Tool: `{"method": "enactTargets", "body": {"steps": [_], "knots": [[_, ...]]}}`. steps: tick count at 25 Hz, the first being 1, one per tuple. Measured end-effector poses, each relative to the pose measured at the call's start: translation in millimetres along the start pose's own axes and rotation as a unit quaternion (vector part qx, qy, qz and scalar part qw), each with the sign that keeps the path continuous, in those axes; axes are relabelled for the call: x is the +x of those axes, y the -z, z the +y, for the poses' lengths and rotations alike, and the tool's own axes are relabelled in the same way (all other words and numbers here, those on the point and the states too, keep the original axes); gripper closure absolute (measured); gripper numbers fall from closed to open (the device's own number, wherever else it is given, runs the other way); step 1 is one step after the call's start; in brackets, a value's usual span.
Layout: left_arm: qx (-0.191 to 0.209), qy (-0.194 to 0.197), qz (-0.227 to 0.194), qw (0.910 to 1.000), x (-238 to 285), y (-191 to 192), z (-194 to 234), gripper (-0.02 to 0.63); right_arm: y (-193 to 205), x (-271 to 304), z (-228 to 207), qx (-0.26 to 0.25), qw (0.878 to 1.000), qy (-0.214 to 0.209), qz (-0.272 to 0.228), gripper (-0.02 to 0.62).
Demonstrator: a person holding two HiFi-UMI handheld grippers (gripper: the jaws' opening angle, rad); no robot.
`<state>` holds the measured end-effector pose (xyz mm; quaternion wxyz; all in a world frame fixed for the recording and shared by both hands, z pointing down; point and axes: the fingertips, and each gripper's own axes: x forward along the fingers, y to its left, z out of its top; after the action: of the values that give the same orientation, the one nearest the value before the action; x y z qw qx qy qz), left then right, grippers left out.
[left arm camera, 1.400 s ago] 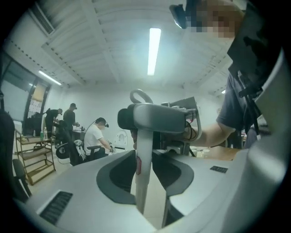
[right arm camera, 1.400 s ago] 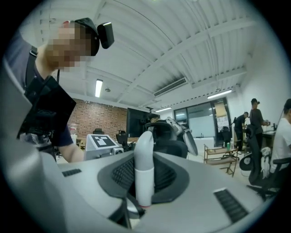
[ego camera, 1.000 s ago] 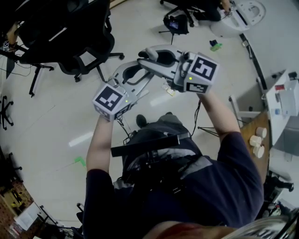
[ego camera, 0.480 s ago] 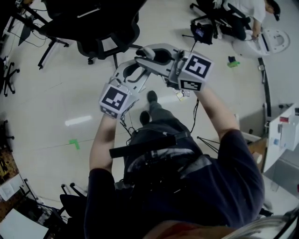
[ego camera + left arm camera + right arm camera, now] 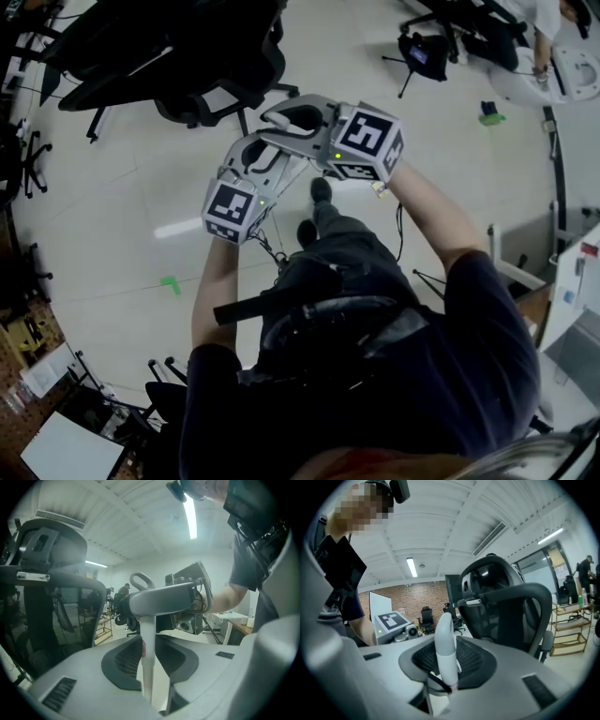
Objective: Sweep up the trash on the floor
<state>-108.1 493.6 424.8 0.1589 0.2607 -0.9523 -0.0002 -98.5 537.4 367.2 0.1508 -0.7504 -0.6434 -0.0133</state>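
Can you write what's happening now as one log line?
left gripper: just closed on white handle | right gripper: jaws just opened, handle between them

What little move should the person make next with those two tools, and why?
Probably close the right tool firmly. Its jaws have just been opening, with a white handle standing between them, seemingly not pressed, while the left tool pinches a thin white stick. A secure hold on both seems needed before any sweeping.
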Motion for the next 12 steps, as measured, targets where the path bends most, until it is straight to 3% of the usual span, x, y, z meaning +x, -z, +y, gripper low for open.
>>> {"method": "enactTargets", "body": {"steps": [8,12], "knots": [[-0.03,-0.031,0.032,0.9985,45.8,17.8,48.7,0.515,20.4,-1.5,-62.0,0.031,0.999,-0.02,0.019,0.45],[-0.048,-0.038,0.035,0.9975,61.4,28.2,80.6,0.515,26.6,4.9,-92.0,0.052,0.998,-0.009,0.02,0.451]]}}
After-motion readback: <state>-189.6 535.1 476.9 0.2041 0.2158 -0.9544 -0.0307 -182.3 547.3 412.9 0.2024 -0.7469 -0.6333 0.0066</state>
